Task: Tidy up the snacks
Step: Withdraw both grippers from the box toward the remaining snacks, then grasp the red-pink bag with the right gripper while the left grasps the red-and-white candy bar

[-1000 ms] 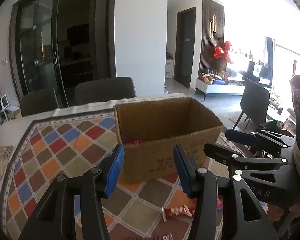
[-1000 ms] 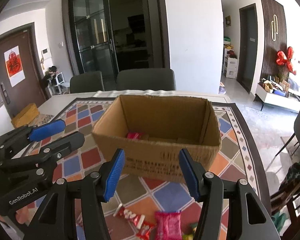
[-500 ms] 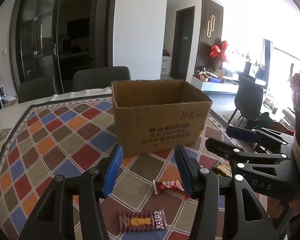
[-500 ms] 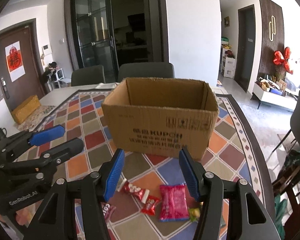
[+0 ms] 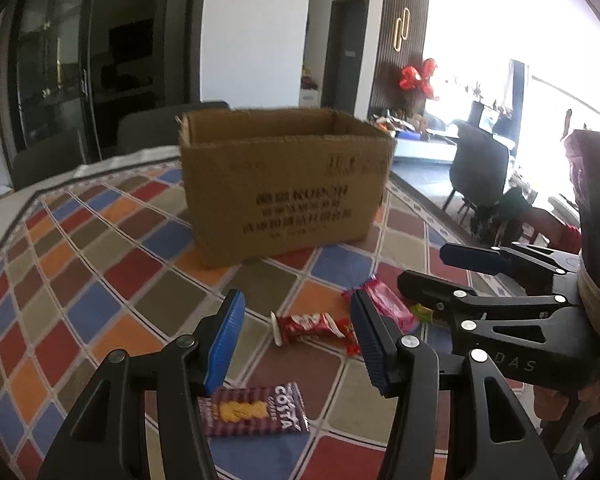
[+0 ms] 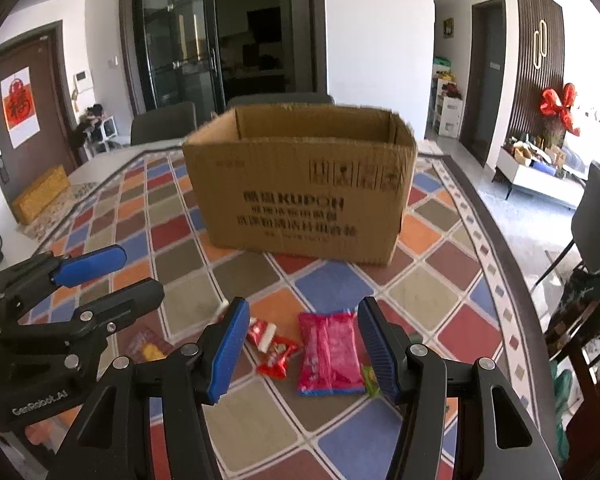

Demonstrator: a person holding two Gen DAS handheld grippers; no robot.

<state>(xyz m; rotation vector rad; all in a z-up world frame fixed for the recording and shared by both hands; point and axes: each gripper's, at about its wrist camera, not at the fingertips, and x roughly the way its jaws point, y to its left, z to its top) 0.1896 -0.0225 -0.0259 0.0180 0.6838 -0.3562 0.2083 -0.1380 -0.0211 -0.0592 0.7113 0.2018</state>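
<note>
On the patterned tablecloth, both grippers hover over loose snacks, fingers apart and empty.
The right gripper should straddle the pink packet squarely; the left gripper the red wrapper; the cardboard box waits at twelve o'clock.

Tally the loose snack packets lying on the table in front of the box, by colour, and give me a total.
Red packets: 2
Pink packets: 1
Purple Costa packets: 1
Green packets: 1, mostly hidden
Total: 5
</note>
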